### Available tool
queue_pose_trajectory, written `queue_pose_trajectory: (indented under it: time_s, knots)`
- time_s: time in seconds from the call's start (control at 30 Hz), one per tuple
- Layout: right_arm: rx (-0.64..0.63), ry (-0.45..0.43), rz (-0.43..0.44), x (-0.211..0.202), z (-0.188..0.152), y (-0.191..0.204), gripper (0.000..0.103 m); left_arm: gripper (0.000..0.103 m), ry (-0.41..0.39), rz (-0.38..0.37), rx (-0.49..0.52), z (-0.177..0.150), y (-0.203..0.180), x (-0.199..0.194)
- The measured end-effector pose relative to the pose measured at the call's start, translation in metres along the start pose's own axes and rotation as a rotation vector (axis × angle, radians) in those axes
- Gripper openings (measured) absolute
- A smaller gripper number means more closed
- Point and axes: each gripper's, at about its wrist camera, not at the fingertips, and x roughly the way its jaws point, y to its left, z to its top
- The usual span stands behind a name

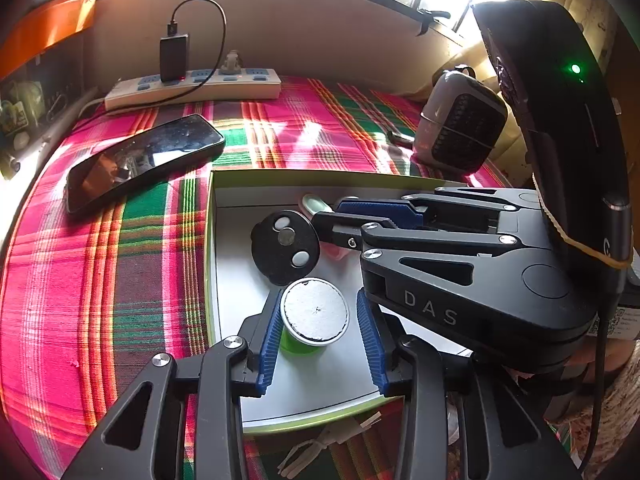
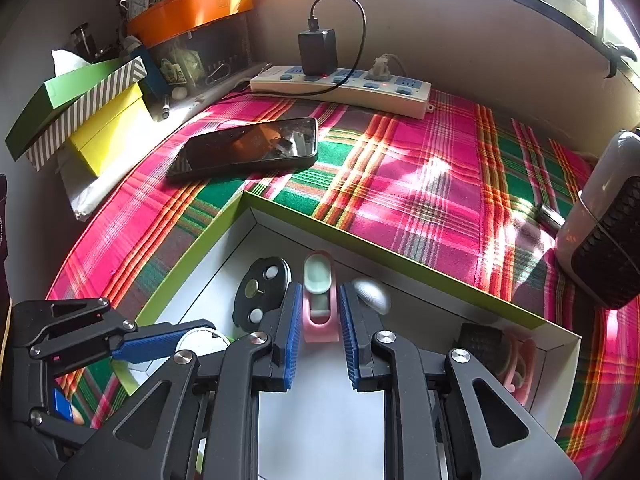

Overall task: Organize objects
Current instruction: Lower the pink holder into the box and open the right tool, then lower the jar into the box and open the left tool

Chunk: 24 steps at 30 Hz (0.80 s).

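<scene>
Inside a shallow green-edged box (image 1: 211,240) sitting on a pink and green plaid cloth (image 1: 100,264), two hand-held grippers are working side by side. At the lower centre of the left wrist view, the left gripper (image 1: 322,340) is standing with its jaws apart around a small green cup (image 1: 314,318) with a white lid; its left blue pad is lying right against the cup's rim while the right pad is standing clear of it, so the cup is sitting loose between them on the box floor. Just above the cup, a black disc (image 1: 285,246) with pale round spots is lying in the box.

In the right wrist view, the right gripper (image 2: 320,334) is closing its blue pads on the sides of a pink holder (image 2: 320,320) carrying a pale green piece, low in the centre of the frame. The same black disc is lying just left of it, and a blurred white rounded object (image 2: 372,295) is lying just right.

A dark block and pink rings at the box's lower right corner are partly hidden behind the gripper's arm. A phone (image 2: 248,148) is resting on the cloth at upper centre-left, with a power strip (image 2: 344,88) beyond it.
</scene>
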Motion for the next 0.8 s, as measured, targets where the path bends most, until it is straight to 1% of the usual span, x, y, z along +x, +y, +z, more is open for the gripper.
queue_pose_trajectory:
  time_s: [0.13, 0.27, 0.3, 0.67, 0.8]
  knots:
    - [0.005, -0.01, -0.003, -0.004, 0.0, 0.0, 0.022, 0.038, 0.0, 0.006, 0.003, 0.0, -0.001, -0.001]
    - [0.009, -0.017, -0.001, -0.008, -0.002, 0.0, 0.029, 0.041, -0.004, 0.013, 0.0, -0.001, 0.0, -0.003]
    - [0.01, -0.019, -0.001, -0.009, -0.002, 0.0, 0.03, 0.041, -0.004, 0.013, -0.003, -0.001, 0.0, -0.003]
    - [0.041, -0.046, -0.006, -0.023, -0.01, -0.002, 0.03, 0.042, -0.019, 0.008, -0.019, -0.004, 0.001, -0.011]
    - [0.059, -0.061, -0.01, -0.032, -0.015, -0.005, 0.03, 0.043, -0.045, 0.003, -0.021, -0.005, 0.0, -0.02]
